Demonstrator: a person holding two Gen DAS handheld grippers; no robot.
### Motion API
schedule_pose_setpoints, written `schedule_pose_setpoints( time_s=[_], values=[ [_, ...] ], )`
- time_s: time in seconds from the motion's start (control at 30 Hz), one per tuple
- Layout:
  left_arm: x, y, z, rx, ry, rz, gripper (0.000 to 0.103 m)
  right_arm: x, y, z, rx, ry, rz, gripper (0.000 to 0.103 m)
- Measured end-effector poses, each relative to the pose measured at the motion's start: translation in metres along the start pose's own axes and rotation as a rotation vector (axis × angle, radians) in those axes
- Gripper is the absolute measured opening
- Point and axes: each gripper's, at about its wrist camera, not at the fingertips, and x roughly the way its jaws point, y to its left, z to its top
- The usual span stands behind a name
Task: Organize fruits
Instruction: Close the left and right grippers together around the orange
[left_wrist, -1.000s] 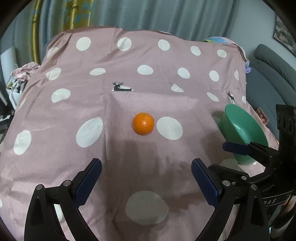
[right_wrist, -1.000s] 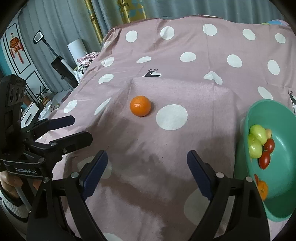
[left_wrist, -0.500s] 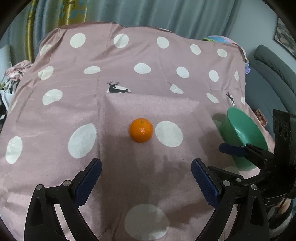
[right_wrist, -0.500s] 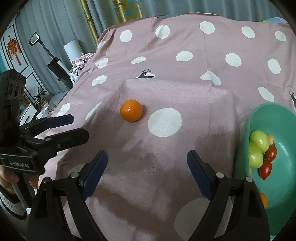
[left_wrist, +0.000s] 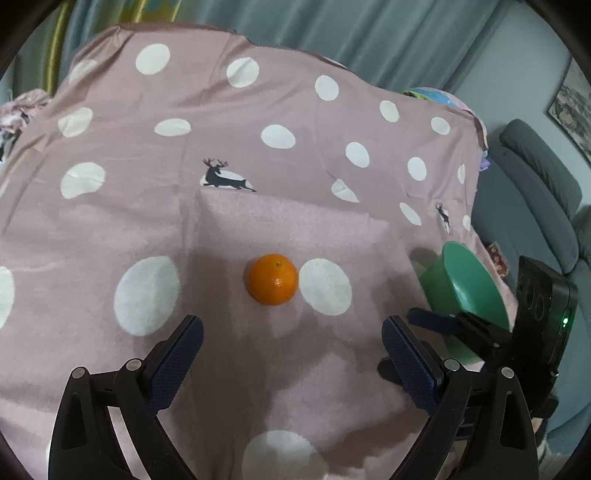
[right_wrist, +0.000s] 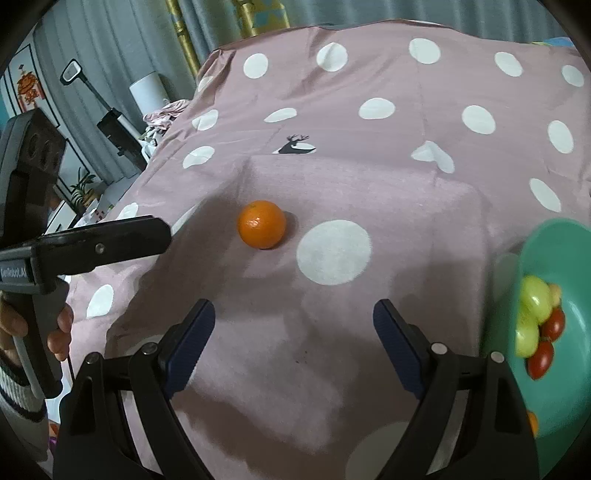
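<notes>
A single orange (left_wrist: 272, 279) lies on the pink dotted cloth (left_wrist: 258, 206), also seen as the orange (right_wrist: 262, 224) in the right wrist view. My left gripper (left_wrist: 291, 332) stands open a short way before it, nothing between its fingers. My right gripper (right_wrist: 293, 321) is open and empty too, with the orange ahead and to its left. A green bowl (right_wrist: 565, 258) at the right edge holds green fruits (right_wrist: 532, 299), small red tomatoes (right_wrist: 546, 347) and a bit of another orange fruit (right_wrist: 532, 421). The bowl (left_wrist: 465, 288) shows at the right in the left wrist view.
The cloth covers a raised flat surface with draped edges. A grey sofa (left_wrist: 543, 192) stands at the right, curtains (left_wrist: 332, 29) behind. A hand (right_wrist: 55, 332) holds the left gripper's handle at the left. A vacuum (right_wrist: 110, 122) and clutter lie beyond the left edge.
Both grippers have come closer to the orange, which now sits lower and larger in the left wrist view. The bowl has slid toward the right edge of the right wrist view. Jaws unchanged.
</notes>
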Motion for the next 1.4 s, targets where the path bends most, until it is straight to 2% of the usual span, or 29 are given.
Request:
schedule_pose_setpoints(
  time_s=[0.1, 0.23, 0.43, 0.53, 0.67, 0.87, 1.03, 1.13, 1.2, 1.27, 1.4],
  values=[
    [0.009, 0.003, 0.006, -0.006, 0.023, 0.014, 0.097, 0.006, 0.002, 0.005, -0.01, 0.004, 0.012, 0.088],
    [0.018, 0.007, 0.015, -0.025, 0.055, -0.026, 0.097, 0.015, 0.002, 0.015, -0.025, 0.013, 0.034, 0.088],
    [0.034, 0.009, 0.03, -0.017, 0.092, -0.045, 0.096, 0.032, 0.001, 0.03, -0.035, 0.025, 0.09, 0.088],
    [0.046, 0.014, 0.034, -0.032, 0.122, -0.034, 0.085, 0.041, -0.002, 0.035, -0.019, 0.031, 0.139, 0.088],
    [0.06, 0.017, 0.036, -0.036, 0.157, -0.029, 0.084, 0.053, 0.0, 0.04, -0.027, 0.042, 0.18, 0.088],
    [0.075, 0.017, 0.038, -0.037, 0.201, -0.051, 0.074, 0.074, 0.004, 0.046, -0.046, 0.081, 0.201, 0.087],
    [0.084, 0.02, 0.039, -0.041, 0.224, -0.053, 0.065, 0.089, 0.007, 0.052, -0.063, 0.104, 0.218, 0.079],
    [0.084, 0.022, 0.041, -0.043, 0.22, -0.05, 0.061, 0.096, 0.008, 0.056, -0.071, 0.112, 0.23, 0.072],
    [0.084, 0.023, 0.042, -0.042, 0.218, -0.048, 0.056, 0.102, 0.009, 0.057, -0.075, 0.121, 0.23, 0.062],
    [0.086, 0.023, 0.042, -0.033, 0.219, -0.039, 0.051, 0.106, 0.008, 0.058, -0.075, 0.125, 0.225, 0.057],
    [0.088, 0.024, 0.043, -0.024, 0.223, -0.035, 0.048, 0.108, 0.007, 0.061, -0.068, 0.12, 0.217, 0.051]
  ],
)
